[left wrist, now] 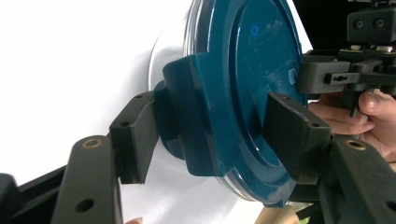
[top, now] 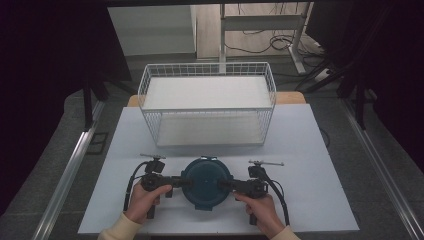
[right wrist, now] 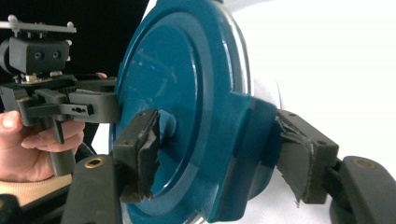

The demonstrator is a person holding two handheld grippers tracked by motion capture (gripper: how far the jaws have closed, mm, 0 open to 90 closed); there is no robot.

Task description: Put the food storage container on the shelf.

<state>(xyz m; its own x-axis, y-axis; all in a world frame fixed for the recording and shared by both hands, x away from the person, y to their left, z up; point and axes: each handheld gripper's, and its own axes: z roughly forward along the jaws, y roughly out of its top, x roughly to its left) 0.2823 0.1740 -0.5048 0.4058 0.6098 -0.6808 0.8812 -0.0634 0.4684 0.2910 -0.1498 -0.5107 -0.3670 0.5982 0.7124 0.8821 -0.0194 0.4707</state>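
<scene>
A round teal lid [top: 206, 183] (on a clear container) sits at the near middle of the white table [top: 310, 165]. The left gripper [top: 176, 183] and right gripper [top: 231, 187] each clamp a side latch. Behind stands a white wire basket [top: 207, 102].

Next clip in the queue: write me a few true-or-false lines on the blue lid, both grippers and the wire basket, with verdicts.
1. The left gripper and the right gripper clamp opposite side tabs of the blue lid. True.
2. The lid sits inside the wire basket. False: it is on the white table, in front of the basket.
3. The basket stands on the table's far half. True.
4. The lid is square. False: it is round.
5. One hand rests idle on the table. False: each hand holds a gripper.
</scene>
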